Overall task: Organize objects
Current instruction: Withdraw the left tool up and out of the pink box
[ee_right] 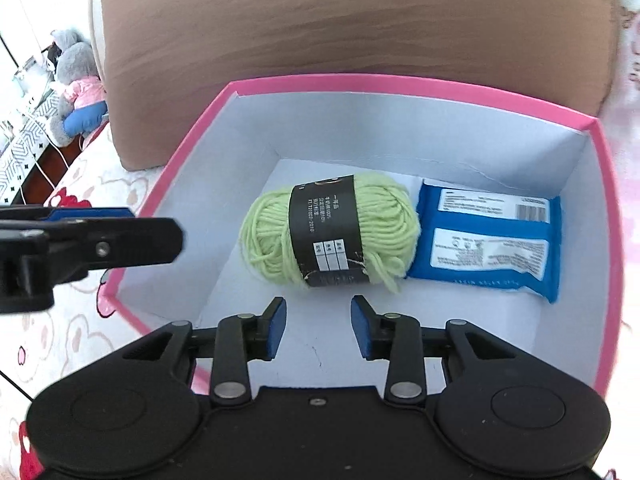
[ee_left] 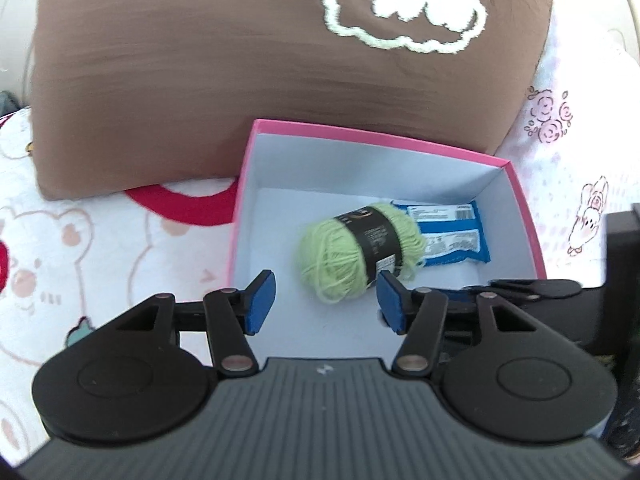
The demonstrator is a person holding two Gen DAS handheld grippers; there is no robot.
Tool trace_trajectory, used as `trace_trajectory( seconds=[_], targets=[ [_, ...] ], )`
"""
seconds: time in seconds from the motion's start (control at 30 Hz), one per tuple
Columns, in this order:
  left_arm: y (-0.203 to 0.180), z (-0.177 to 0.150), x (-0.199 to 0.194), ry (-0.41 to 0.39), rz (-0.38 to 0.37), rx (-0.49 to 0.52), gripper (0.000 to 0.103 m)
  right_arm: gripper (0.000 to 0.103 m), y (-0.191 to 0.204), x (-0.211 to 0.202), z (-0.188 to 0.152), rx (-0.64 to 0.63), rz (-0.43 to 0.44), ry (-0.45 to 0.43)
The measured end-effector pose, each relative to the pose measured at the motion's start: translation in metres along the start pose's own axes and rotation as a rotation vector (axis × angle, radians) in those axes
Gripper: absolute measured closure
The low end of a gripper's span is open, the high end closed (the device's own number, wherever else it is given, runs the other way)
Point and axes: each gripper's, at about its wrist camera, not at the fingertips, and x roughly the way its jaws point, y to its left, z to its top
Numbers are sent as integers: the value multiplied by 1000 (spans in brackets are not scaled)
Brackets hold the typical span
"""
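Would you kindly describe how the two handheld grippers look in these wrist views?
The left gripper and the right gripper look alike: matte black linkage arms with silver pivot pins, round black discs at each side, a ribbed dark grey body, and flat blue pads on the fingertips. No cables or sleeves show.

In the right wrist view, the yarn ball [ee_right: 330,232] lies in the box [ee_right: 400,84], with the packet [ee_right: 488,240] touching its right side; the cushion [ee_right: 320,24] stands behind, upper frame.

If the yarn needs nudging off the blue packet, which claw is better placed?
Probably right: the right claw is open, empty, inside the box and facing the yarn.
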Motion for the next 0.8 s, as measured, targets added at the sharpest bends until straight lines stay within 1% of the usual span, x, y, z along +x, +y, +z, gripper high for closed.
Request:
trace_trajectory(
  seconds=[0.1, 0.2, 0.27, 0.33, 0.4, 0.5, 0.57, 0.63, 0.7, 0.73, 0.8],
  targets=[
    [8, -3, -16, -1, 3, -13, 45, 62, 8, -25, -7, -32, -4, -32],
    [8, -7, -34, -11, 24, 15, 41, 60, 19, -46, -11, -71, -3, -52],
    [3, -10, -44, -3, 45, 40, 40, 59, 25, -61, -14, -78, 21, -61],
    [-3, -14, -55, -5, 28, 58, 38, 58, 30, -75, -19, -98, 19, -84],
    [-8, -18, -66, -6, 13, 84, 34, 57, 36, -89, -25, -116, 17, -100],
    [-12, -21, -80, 1, -19, 96, 28, 53, 42, -106, -32, -119, 18, -119],
    [-14, -25, -89, 2, -20, 100, 26, 51, 46, -118, -37, -137, 20, -129],
    [-18, -28, -97, -1, -19, 117, 25, 51, 53, -128, -42, -177, -10, -140],
    [-18, -31, -104, 5, -37, 120, 20, 46, 57, -139, -47, -196, -29, -162],
    [-18, -33, -108, 6, -48, 118, 20, 44, 57, -144, -48, -189, -26, -161],
    [-17, -36, -115, 6, -64, 116, 20, 36, 57, -153, -51, -170, -27, -162]
  ],
)
